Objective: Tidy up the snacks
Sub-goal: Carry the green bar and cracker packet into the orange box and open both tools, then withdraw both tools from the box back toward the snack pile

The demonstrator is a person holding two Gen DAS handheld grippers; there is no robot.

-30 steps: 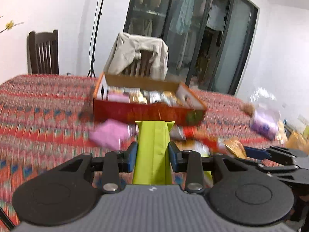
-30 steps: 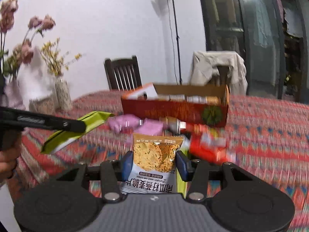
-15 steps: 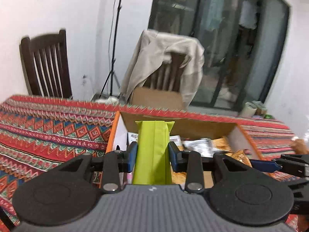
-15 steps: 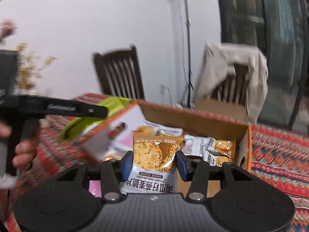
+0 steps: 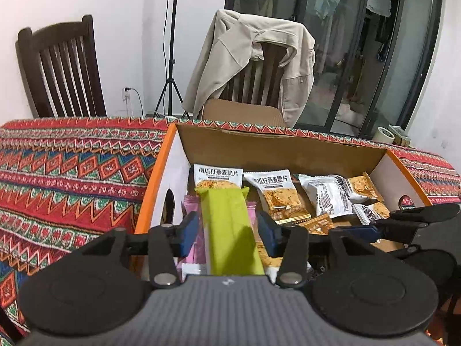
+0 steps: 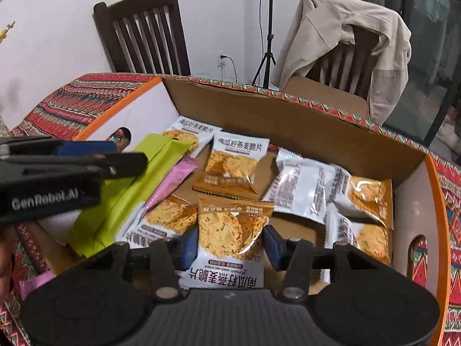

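Note:
An open cardboard box (image 5: 276, 147) with orange rims holds several snack packets. My left gripper (image 5: 227, 230) is over the box's left end with a gap on each side of the green packet (image 5: 230, 230) lying between its jaws, so it is open; that packet rests on a pink packet (image 5: 191, 210). In the right wrist view the left gripper (image 6: 72, 161) and green packet (image 6: 115, 193) show at left. My right gripper (image 6: 229, 243) is over the box (image 6: 288, 121) with an oat-crisp packet (image 6: 230, 230) between its jaws, the pads barely apart from it.
The box sits on a red patterned tablecloth (image 5: 72, 167). Behind the table stand a dark wooden chair (image 5: 60, 66), a chair draped with a beige jacket (image 5: 253, 57) and a light-stand tripod (image 5: 171, 86). Glass doors are at the back right.
Both grippers moved forward from above the loose snacks to over the box. The left jaws have opened off the green packet, and the right jaws have widened around the crisp packet.

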